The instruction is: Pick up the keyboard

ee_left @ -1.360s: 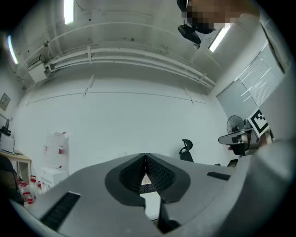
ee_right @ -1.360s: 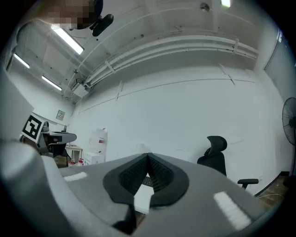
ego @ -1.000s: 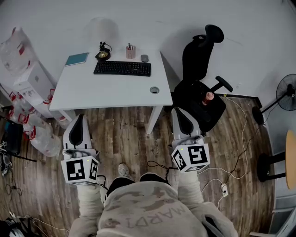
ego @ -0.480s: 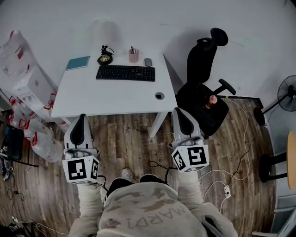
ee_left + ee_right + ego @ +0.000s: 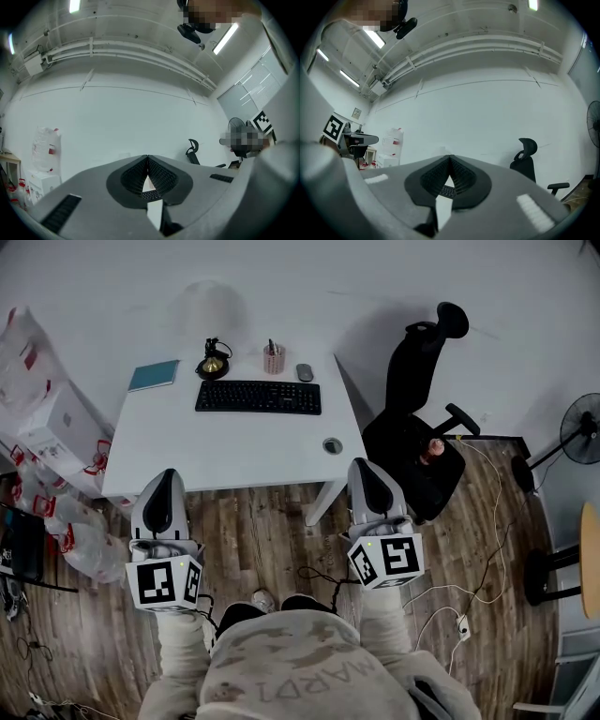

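The black keyboard point(image 5: 258, 397) lies flat toward the 12 o'clock side of the white tabletop point(image 5: 225, 451), with a pen cup point(image 5: 274, 359) just beyond it. The left gripper point(image 5: 164, 476) and right gripper point(image 5: 361, 467) hover near the tabletop's 6 o'clock edge, well apart from the keyboard. Both have jaws closed on nothing. An office chair point(image 5: 417, 427) stands at 3 o'clock.

The flat plastic keyboard point(image 5: 258, 397) is black; the rectangular bench point(image 5: 187, 451) is plain white. The thin notebook point(image 5: 154, 375) is teal, the pen cup point(image 5: 274, 359) pink, the office chair point(image 5: 417, 427) black, and the wood-plank floor point(image 5: 267, 531) streaky brown. The left tongs point(image 5: 165, 474) and right tongs point(image 5: 360, 465) are grey, with black-and-white square-patterned cubes.
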{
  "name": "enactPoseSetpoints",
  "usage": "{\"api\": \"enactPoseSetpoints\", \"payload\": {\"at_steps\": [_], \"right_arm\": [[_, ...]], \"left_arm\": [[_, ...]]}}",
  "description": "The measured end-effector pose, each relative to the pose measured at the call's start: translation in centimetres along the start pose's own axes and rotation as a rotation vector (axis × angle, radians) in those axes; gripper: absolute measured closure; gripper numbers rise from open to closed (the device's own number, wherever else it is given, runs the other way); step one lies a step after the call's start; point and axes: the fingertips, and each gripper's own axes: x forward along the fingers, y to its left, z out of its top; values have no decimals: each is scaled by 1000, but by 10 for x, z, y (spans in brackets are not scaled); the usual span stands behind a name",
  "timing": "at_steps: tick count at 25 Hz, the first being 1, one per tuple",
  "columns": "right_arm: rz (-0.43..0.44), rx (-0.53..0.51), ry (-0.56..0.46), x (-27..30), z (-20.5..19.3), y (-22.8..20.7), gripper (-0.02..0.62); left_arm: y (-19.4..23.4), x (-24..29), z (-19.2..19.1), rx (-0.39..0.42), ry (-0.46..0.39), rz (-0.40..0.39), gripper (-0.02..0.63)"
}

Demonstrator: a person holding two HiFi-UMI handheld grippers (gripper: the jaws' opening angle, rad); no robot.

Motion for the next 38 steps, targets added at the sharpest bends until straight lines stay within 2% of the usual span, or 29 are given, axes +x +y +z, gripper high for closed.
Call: {"api": "enactPoseSetpoints", "payload": {"at_steps": [9, 21, 38], "right_arm": [[-24, -7, 19, 25, -9, 14, 584], [-46, -14, 43, 47, -22, 10, 584], [-37, -9, 37, 163, -40, -25, 586]], "left_arm": [[29, 19, -16, -34, 8, -22, 600], [37, 48, -28, -43, 16, -60, 600], [77, 155, -46, -33, 20, -30, 600]]}}
